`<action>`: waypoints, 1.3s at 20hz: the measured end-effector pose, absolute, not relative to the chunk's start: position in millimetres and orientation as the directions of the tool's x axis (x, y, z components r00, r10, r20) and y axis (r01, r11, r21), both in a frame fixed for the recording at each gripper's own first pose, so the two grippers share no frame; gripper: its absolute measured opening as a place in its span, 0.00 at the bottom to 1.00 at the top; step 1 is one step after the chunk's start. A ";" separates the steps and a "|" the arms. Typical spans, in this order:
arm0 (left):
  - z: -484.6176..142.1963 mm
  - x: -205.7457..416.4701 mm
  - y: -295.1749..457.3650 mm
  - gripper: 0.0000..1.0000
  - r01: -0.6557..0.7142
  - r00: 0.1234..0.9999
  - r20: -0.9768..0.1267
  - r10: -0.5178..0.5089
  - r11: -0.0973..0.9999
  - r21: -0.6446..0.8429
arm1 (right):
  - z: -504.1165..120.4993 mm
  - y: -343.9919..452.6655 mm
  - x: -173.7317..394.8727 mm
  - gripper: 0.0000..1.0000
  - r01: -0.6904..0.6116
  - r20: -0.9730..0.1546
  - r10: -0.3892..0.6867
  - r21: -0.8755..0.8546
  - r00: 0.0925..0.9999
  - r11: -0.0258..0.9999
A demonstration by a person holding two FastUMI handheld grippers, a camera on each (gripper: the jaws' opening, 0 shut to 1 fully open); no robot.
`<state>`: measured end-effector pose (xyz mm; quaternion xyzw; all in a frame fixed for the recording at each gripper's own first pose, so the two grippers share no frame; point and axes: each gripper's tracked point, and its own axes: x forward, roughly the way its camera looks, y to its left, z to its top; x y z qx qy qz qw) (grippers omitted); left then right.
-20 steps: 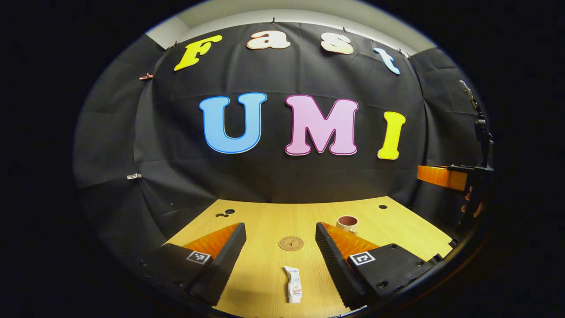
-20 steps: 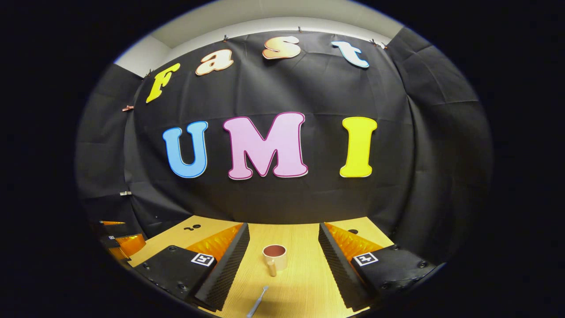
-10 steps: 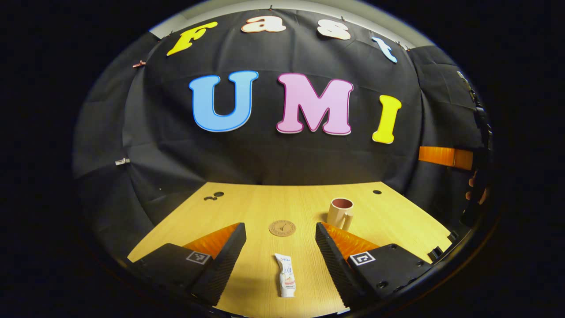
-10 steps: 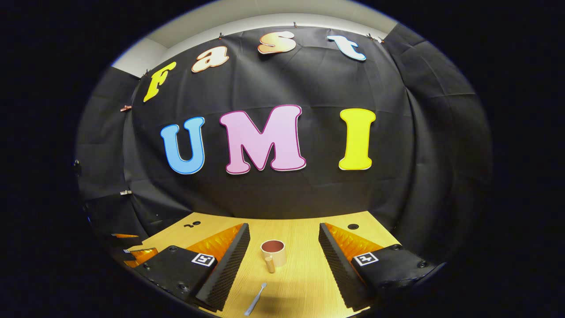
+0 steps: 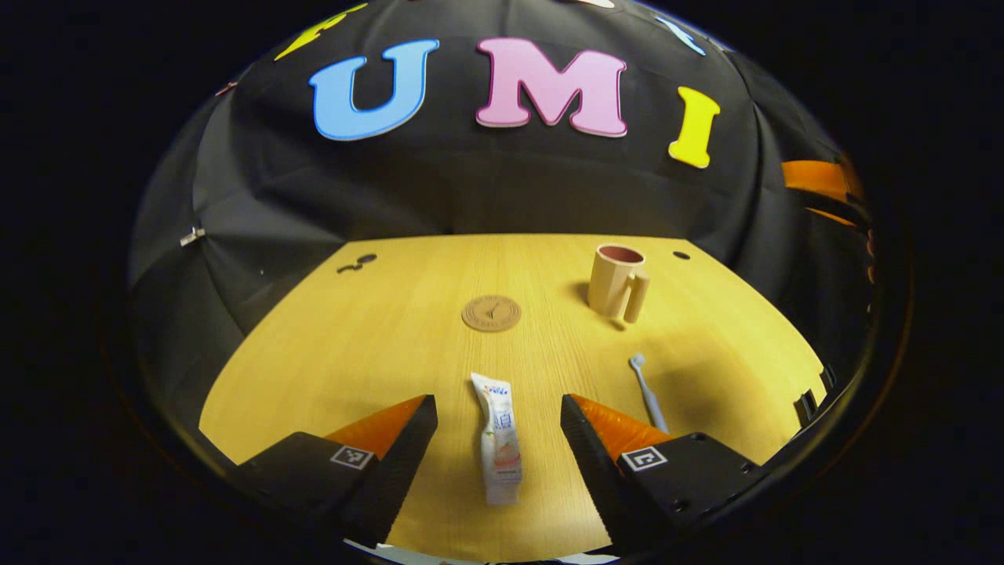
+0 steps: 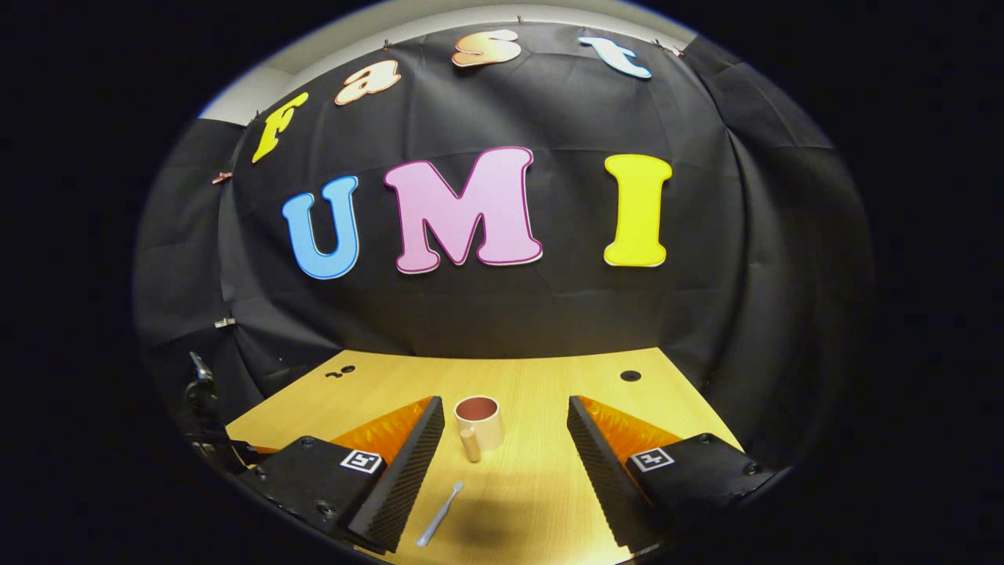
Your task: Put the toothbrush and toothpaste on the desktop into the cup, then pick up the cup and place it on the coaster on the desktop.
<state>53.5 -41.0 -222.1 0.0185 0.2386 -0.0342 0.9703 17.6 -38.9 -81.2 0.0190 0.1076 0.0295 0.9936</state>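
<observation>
A white toothpaste tube (image 5: pixel 497 438) lies on the wooden desktop (image 5: pixel 376 345), right between the fingers of my open left gripper (image 5: pixel 499 439). Beyond it rests a round brown coaster (image 5: pixel 491 312). A beige cup (image 5: pixel 616 281) with a dark red inside stands upright to the right, handle toward me. A pale blue toothbrush (image 5: pixel 648 392) lies in front of the cup. In the right gripper view the cup (image 6: pixel 478 424) stands just ahead of my open right gripper (image 6: pixel 506 471), and the toothbrush (image 6: pixel 439 515) lies near the left finger (image 6: pixel 404 479).
Small round holes (image 5: pixel 681 255) mark the desktop near its far edge, with another hole (image 6: pixel 629 376) seen in the right gripper view. The other gripper's orange body (image 5: pixel 816 182) shows at the far right of the left gripper view. Black cloth walls close the back and sides.
My left gripper has tilted down and risen, so the desktop, cup and toothbrush come into full sight and the toothpaste sits between its fingers. My right gripper has tilted down slightly toward the cup.
</observation>
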 end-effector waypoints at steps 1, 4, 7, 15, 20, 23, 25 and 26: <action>-235.7 55.7 -41.0 0.94 0.075 0.868 -0.494 -0.057 0.997 0.017 | -87.6 -41.6 18.4 0.98 -0.051 -0.231 0.061 0.050 0.971 0.997; -266.0 64.1 -40.4 0.99 0.056 0.829 -0.557 -0.045 0.998 0.003 | -104.4 -48.9 21.7 0.97 -0.062 -0.272 0.072 0.047 0.960 0.997; -283.2 72.5 -38.8 0.99 0.022 0.799 -0.601 -0.021 1.000 -0.005 | -115.6 -52.4 25.7 0.97 -0.087 -0.296 0.100 0.055 0.950 0.995; -301.2 79.2 -44.3 0.94 0.070 0.773 -0.633 -0.043 0.997 0.018 | -135.4 -45.3 23.1 0.98 -0.096 -0.354 0.114 0.070 0.928 0.993; -303.3 85.8 -48.8 0.45 0.147 0.733 -0.676 -0.079 0.988 0.045 | -161.8 -18.1 12.0 0.98 -0.074 -0.438 0.101 0.077 0.894 0.994; -301.8 85.6 -50.2 0.37 0.204 0.685 -0.719 -0.116 0.978 0.037 | -179.1 1.2 4.3 0.98 -0.057 -0.491 0.094 0.089 0.866 0.994; -301.4 86.4 -48.1 0.35 0.244 0.675 -0.724 -0.144 0.969 0.035 | -188.9 9.0 -1.3 0.98 -0.040 -0.522 0.086 0.098 0.848 0.994; -302.0 85.3 -46.2 0.34 0.253 0.674 -0.724 -0.151 0.967 0.034 | -195.6 13.0 -3.3 0.98 -0.032 -0.539 0.079 0.096 0.839 0.995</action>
